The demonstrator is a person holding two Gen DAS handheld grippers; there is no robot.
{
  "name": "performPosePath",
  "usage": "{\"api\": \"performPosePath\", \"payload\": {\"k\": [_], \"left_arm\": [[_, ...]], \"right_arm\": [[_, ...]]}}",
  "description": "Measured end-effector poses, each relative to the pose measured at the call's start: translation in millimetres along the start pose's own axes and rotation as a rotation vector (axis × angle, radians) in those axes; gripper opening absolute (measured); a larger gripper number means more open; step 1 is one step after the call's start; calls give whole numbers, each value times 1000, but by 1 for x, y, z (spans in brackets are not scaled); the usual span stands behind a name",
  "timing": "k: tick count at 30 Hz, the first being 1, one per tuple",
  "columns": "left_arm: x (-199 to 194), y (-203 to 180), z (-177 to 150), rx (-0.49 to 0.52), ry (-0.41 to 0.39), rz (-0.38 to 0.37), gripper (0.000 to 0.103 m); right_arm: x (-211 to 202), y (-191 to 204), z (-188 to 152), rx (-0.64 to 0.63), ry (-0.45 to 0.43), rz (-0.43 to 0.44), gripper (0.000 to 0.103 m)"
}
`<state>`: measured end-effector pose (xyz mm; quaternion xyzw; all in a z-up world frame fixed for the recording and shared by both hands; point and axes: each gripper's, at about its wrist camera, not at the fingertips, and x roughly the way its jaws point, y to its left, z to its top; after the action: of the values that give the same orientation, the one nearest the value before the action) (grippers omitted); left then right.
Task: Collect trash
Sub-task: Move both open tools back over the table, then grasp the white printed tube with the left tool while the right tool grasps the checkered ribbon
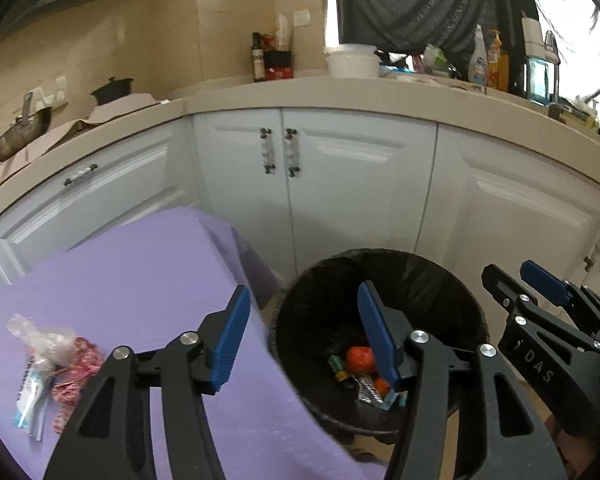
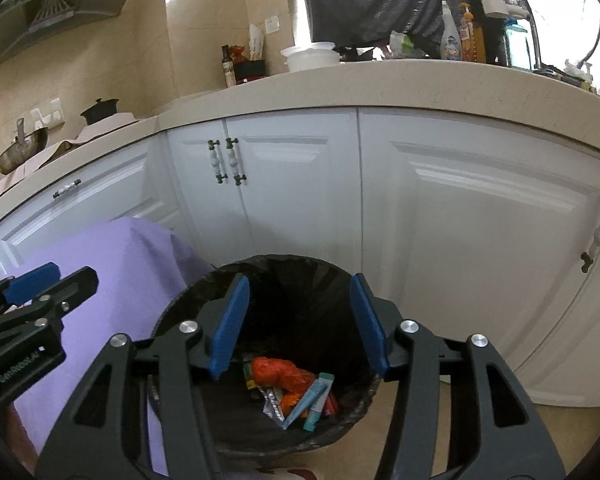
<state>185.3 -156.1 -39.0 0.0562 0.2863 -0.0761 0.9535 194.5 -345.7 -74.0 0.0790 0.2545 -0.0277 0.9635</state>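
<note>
Two grippers are over the bin (image 2: 268, 436) now, and both are apart with nothing between the fingers. My right gripper (image 2: 300, 324) hangs right above the bin mouth. My left gripper (image 1: 304, 336) is more to the side: one finger is over the purple cloth (image 1: 140, 280), the other over the bin.

Some trash already lies at the bottom of the bin: an orange bag (image 2: 276, 372), some foil wrappers and a teal tube (image 2: 316, 396). More trash is left on the cloth, near its left edge: a clear plastic bag (image 1: 44, 340), a red-white wrapper (image 1: 76, 376) and a light blue packet (image 1: 30, 400). So I judge the task is not finished.

What can go wrong from here? The pieces on the cloth are thin and lie flat and tangled, so my fingers may pinch the cloth together with them and drag it, and then the rest may slide to the floor. The clear bag is light, so it may slip out on the way and fall beside the bin. My two grippers are also near each other over the bin, so they may knock together if I turn the left one carelessly toward the cloth.
</note>
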Motion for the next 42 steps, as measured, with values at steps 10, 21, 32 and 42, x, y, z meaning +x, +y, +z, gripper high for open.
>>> {"api": "performPosePath", "payload": {"k": [10, 21, 32, 42], "left_arm": [[-27, 69, -24, -67, 14, 137, 59], [-58, 162, -68, -184, 66, 325, 64], [-47, 205, -95, -271, 190, 277, 69], [-49, 211, -98, -286, 183, 207, 14]], "right_arm": [[-9, 64, -4, -36, 24, 128, 52], [-28, 158, -21, -133, 87, 291, 53], [-43, 236, -40, -238, 135, 391, 53], [-47, 265, -47, -285, 165, 415, 53]]}}
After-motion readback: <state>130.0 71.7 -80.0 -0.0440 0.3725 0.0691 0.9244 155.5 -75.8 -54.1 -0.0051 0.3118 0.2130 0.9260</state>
